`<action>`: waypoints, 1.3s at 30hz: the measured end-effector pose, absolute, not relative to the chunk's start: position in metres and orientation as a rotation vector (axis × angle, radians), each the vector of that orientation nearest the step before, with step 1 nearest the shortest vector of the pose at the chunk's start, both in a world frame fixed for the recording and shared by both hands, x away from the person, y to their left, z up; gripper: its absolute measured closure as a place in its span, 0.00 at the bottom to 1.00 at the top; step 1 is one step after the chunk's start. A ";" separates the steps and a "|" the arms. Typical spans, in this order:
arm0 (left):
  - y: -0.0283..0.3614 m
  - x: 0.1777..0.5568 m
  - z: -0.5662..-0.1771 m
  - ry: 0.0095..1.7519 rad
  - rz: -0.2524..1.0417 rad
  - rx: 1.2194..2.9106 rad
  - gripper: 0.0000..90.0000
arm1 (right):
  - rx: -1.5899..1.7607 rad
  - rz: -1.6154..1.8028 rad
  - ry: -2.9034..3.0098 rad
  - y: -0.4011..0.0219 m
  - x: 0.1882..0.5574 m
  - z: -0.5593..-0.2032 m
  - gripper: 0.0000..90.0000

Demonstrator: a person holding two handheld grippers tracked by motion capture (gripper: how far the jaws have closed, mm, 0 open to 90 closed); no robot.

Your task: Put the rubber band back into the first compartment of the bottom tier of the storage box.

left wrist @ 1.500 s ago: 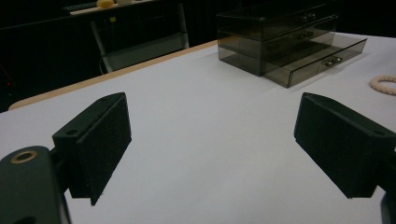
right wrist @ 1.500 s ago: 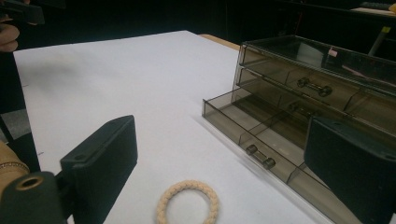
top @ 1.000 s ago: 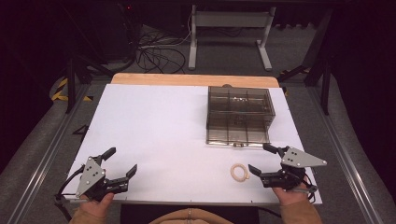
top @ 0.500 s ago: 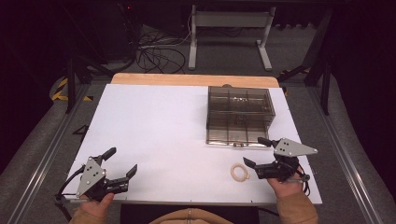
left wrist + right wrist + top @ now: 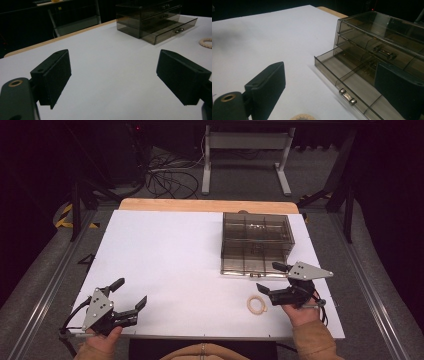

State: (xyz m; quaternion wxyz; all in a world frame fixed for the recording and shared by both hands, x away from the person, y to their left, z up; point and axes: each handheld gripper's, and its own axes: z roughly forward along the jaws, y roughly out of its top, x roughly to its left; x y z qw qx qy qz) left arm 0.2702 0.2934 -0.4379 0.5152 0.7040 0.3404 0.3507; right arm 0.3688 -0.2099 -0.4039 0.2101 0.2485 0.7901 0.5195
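A smoky see-through drawer box (image 5: pixel 256 242) stands right of the table's middle, with its bottom drawer (image 5: pixel 352 82) pulled partly out. A cream ring (image 5: pixel 257 305) lies flat on the table in front of the box. My right gripper (image 5: pixel 268 277) is open just right of the ring, its jaws pointing left across the drawer's front. In the right gripper view the open gripper (image 5: pixel 332 92) frames the drawer's metal handle (image 5: pixel 347 97), with the ring (image 5: pixel 302 117) at the bottom edge. My left gripper (image 5: pixel 131 292) is open and holds nothing near the front left corner.
The white table top (image 5: pixel 170 255) has a wooden strip (image 5: pixel 200 205) along its far edge. Beyond it are a metal stand (image 5: pixel 245 150) and cables on the floor. From the left gripper (image 5: pixel 117 77), the box (image 5: pixel 150 20) and ring (image 5: pixel 206 42) lie far right.
My right gripper has moved left and a little forward, closer to the ring and the drawer's front, still open. The left gripper has stayed put.
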 end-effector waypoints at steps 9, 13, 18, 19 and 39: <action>0.293 0.270 -0.438 0.817 0.843 1.692 0.14 | 0.713 1.486 2.226 -0.206 0.377 -0.405 0.11; 0.293 0.270 -0.438 0.815 0.842 1.692 0.15 | 0.737 1.520 2.239 -0.209 0.378 -0.405 0.12; 0.293 0.270 -0.438 0.813 0.843 1.694 0.15 | 0.739 1.492 2.262 -0.208 0.377 -0.404 0.19; 0.293 0.270 -0.438 0.814 0.842 1.694 0.15 | 0.738 1.468 2.276 -0.207 0.377 -0.404 0.21; 0.293 0.270 -0.438 0.817 0.838 1.693 0.15 | 0.797 1.069 2.474 -0.185 0.370 -0.400 0.53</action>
